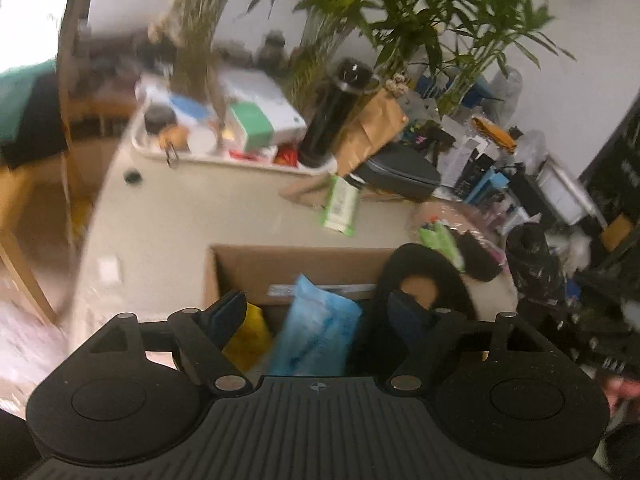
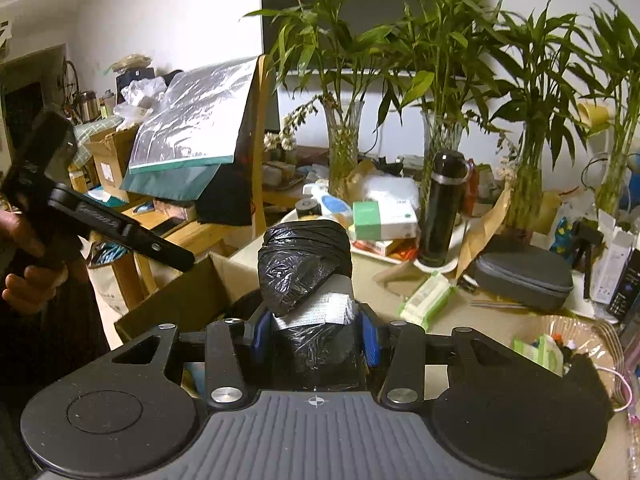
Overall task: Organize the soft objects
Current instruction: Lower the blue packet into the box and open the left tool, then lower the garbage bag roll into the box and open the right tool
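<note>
**Right wrist view: black bundle clamped over the box, left tongs spread and holding nothing**

Right wrist view shows the right tongs closed on a black plastic-wrapped bundle, its blue pads pressing both sides of the bundle's lower part, where a band of silvery tape crosses it. The bundle stands upright above the tongs, over the near right corner of an open cardboard box that sits at the near left edge of the bench.

At the left edge of this view a hand holds the left tongs, seen from the side above the box's left wall.

In the left wrist view the left tongs are wide apart and grip nothing. They hang over the box, and between the fingers lie a light blue soft pack and, just left of it, a yellow item, both inside the box. A black curved strap rises at the box's right wall, beside the right finger; the picture is blurred and I cannot tell whether they touch.

Farther along the bench a green-and-white wipes pack lies flat near the middle, beside a grey zip case. A tall black flask stands at the far edge on a white tray of boxes, with bamboo plants in glass vases behind it.
</note>
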